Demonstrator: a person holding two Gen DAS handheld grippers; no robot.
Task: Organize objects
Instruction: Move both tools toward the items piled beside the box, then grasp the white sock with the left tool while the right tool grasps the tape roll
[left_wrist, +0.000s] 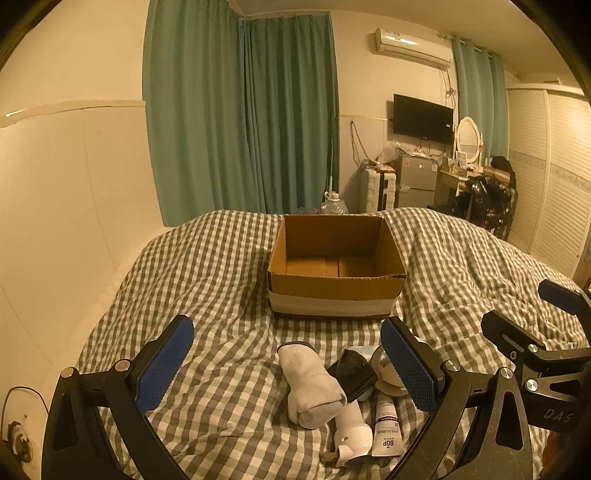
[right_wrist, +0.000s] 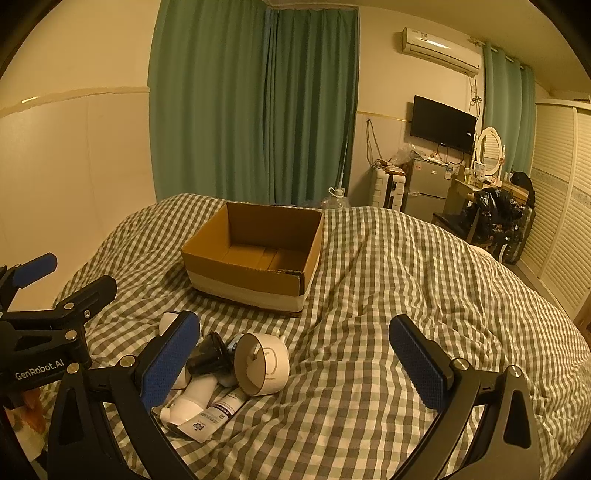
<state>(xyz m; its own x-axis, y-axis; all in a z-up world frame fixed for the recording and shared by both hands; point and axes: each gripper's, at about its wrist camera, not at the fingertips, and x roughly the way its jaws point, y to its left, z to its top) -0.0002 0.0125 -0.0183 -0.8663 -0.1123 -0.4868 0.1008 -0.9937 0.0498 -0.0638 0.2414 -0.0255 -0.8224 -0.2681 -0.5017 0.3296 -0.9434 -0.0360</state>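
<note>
An open, empty cardboard box (left_wrist: 334, 293) (right_wrist: 240, 275) stands on the checked bedspread (left_wrist: 221, 280). In front of it lies a small pile: a rolled white sock (left_wrist: 310, 384), a black object (left_wrist: 351, 373) (right_wrist: 208, 358), a white bottle (left_wrist: 352, 428) (right_wrist: 190, 400), a white tube (left_wrist: 386, 428) (right_wrist: 212, 417) and a white tape roll (right_wrist: 264, 363). My left gripper (left_wrist: 291, 369) is open, its fingers on either side of the sock and the black object. My right gripper (right_wrist: 295, 363) is open, with the tape roll between its fingers near the left one.
The bed fills the foreground, a cream wall (left_wrist: 66, 203) on its left. Beyond the bed hang green curtains (left_wrist: 240, 118); a fridge (left_wrist: 417, 181), a TV (left_wrist: 423, 118), a dressing table (left_wrist: 469, 173) and louvred wardrobe doors (left_wrist: 554, 177) stand at the right.
</note>
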